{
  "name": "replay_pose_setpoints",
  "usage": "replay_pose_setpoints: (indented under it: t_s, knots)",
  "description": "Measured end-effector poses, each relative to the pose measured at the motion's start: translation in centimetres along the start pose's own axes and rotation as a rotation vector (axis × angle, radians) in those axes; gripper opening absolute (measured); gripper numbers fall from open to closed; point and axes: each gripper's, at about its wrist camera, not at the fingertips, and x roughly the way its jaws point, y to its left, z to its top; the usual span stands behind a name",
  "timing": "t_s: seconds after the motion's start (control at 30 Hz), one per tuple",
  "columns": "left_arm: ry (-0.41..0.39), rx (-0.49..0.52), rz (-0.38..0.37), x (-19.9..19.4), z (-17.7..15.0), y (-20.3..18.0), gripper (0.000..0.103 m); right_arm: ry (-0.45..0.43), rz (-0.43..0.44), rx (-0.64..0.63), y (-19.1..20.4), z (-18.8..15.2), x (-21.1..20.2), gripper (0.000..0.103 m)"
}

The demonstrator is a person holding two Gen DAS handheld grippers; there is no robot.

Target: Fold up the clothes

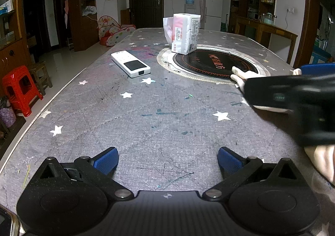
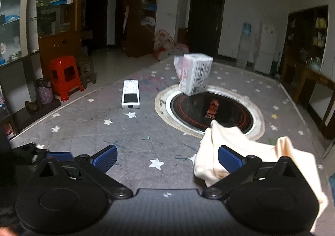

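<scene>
Cream cloth bunched at the lower right of a grey, star-printed table (image 2: 125, 131) — both grippers gaping.

The left gripper (image 1: 167, 161) hangs over bare tabletop at the bottom of its view, blue pads wide apart, nothing between them. The right gripper (image 2: 167, 159) is spread just as wide — the cream garment (image 2: 247, 150) lies crumpled around its right-hand finger, its far tip overlapping the round black hob (image 2: 209, 110) set into the table. A white remote (image 2: 130, 94) lies left of the hob; a wrapped white pack (image 2: 195, 73) stands at the hob's far edge.
</scene>
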Motion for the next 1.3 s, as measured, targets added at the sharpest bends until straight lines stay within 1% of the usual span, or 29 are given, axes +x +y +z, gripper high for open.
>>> replay_pose_setpoints:
  t_s: [0.1,0.2,0.3,0.4,0.47,0.7,0.87,1.07,1.3]
  knots:
    - [0.0,0.0,0.0,0.0,0.0,0.0,0.103,0.003,0.005,0.034,0.1,-0.1,-1.1,0.103]
    - [0.001,0.0,0.0,0.0,0.1,0.0,0.103,-0.083,0.027,0.067,-0.7,-1.0,-4.3,0.103]
    - [0.001,0.0,0.0,0.0,0.1,0.0,0.103,-0.079,0.011,0.06,-1.2,-1.6,-7.0,0.103]
    - [0.001,0.001,0.0,0.1,0.1,0.0,0.103,-0.103,-0.014,0.028,-1.4,-2.7,-9.7,0.103]
    - [0.001,0.0,-0.001,0.1,0.1,0.1,0.103,-0.103,-0.022,0.029,-1.8,-3.4,-10.8,0.103]
    - [0.014,-0.002,0.008,0.0,0.0,0.0,0.103,-0.097,-0.073,0.034,-3.4,-5.4,-13.5,0.103]
    - [0.026,0.042,0.029,-1.2,-0.1,-0.7,0.103,-0.077,-0.104,0.065,-4.7,-6.8,-14.8,0.103]
    - [0.034,0.089,0.033,-2.8,-0.4,-1.9,0.103,-0.052,-0.145,0.086,-6.1,-8.2,-15.7,0.103]
    - [0.034,0.134,0.0,-4.9,-0.8,-3.7,0.103,-0.047,-0.168,0.088,-6.8,-8.9,-17.0,0.103]
